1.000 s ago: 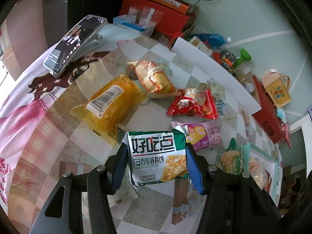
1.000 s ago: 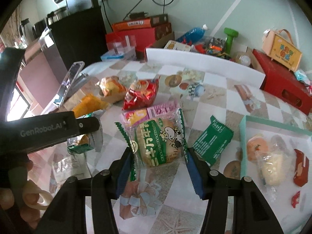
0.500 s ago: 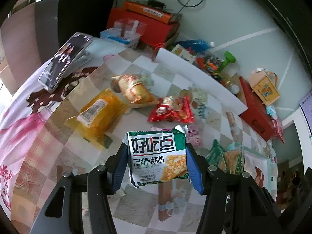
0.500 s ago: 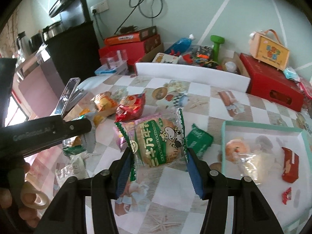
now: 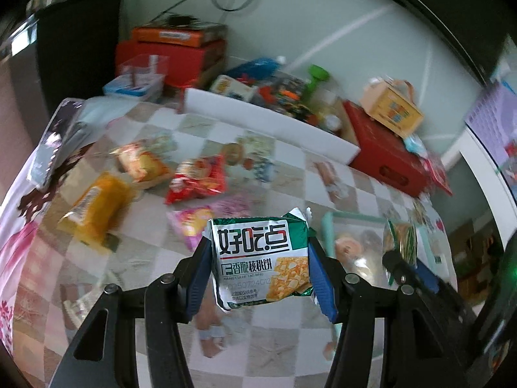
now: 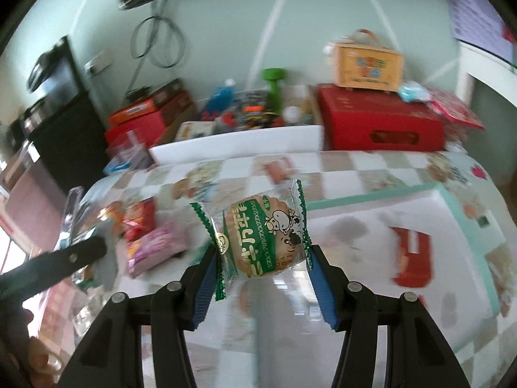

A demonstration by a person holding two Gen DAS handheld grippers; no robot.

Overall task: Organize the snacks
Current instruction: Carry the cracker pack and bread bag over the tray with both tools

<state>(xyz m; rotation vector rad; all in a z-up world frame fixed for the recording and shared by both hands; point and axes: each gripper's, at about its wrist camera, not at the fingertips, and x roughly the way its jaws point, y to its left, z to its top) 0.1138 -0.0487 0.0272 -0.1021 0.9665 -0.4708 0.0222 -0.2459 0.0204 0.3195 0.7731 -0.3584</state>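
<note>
Checkered tablecloth (image 5: 284, 349) is strewn with snack packets. Angled downward above it, the left gripper (image 5: 260, 270) is clamped on a green-and-white walnut-biscuit packet (image 5: 261, 258), the right gripper (image 6: 260, 273) on a clear green-edged cow-print cookie packet (image 6: 258, 236); a mint-rimmed white tray (image 6: 468, 226) lies beyond.

Motion blur smeared most of the bench (image 5: 284, 349) in both views. The red packet (image 6: 412, 255) inside the mint-rimmed tray (image 6: 465, 223) was streaked beyond reading. The green-and-white packet (image 5: 260, 258) hid part of the pink packet (image 5: 194, 223). The clutter behind the white board (image 5: 268, 119) was too blurred to identify.
</note>
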